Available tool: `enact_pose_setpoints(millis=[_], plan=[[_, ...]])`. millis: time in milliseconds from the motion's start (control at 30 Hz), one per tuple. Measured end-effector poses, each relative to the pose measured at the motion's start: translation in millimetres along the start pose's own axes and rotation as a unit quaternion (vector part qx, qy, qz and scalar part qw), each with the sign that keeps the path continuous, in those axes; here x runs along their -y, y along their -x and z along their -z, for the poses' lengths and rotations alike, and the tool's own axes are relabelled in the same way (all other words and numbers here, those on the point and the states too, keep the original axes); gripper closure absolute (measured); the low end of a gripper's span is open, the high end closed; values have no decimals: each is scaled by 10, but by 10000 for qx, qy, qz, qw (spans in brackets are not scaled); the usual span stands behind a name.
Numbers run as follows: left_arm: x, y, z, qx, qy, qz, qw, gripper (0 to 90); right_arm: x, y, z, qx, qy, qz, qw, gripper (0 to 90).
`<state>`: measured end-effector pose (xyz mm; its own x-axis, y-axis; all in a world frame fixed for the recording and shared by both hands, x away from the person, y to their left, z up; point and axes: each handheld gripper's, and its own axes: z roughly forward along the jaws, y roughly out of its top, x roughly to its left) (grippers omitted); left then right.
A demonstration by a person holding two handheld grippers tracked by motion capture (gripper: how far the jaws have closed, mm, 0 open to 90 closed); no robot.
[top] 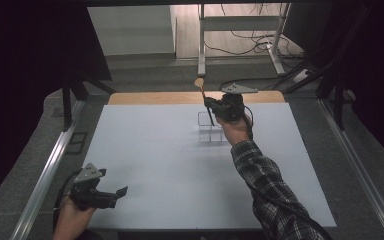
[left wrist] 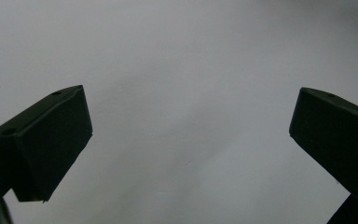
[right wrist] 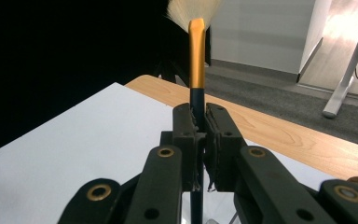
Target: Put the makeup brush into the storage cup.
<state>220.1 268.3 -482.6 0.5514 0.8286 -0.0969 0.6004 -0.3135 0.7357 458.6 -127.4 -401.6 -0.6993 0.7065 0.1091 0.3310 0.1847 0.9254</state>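
My right gripper (top: pixel 210 103) is shut on a makeup brush (top: pixel 203 96) with a dark handle, a gold ferrule and pale bristles. It holds the brush upright over a clear plastic organiser (top: pixel 210 131) at the far middle of the white table. In the right gripper view the brush (right wrist: pixel 196 56) rises from between the closed jaws of the right gripper (right wrist: pixel 200 123), bristles at the top. My left gripper (top: pixel 121 191) rests near the table's front left corner, jaws apart and empty. The left gripper view has the left gripper (left wrist: pixel 191 135) standing open over bare white table.
A white sheet (top: pixel 145 160) covers the table, with a strip of bare wood (top: pixel 155 98) along the far edge. Metal rails (top: pixel 45 175) run along both sides. A white desk frame (top: pixel 240 25) and cables lie on the floor beyond.
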Motion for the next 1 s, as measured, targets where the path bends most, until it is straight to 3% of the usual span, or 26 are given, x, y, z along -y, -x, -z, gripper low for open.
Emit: enact_pose_setpoints(millis=[1000], plan=[[4, 7, -6, -8, -66, -44, 10000, 0, -38, 11, -299, 74, -33, 48, 10000, 837]])
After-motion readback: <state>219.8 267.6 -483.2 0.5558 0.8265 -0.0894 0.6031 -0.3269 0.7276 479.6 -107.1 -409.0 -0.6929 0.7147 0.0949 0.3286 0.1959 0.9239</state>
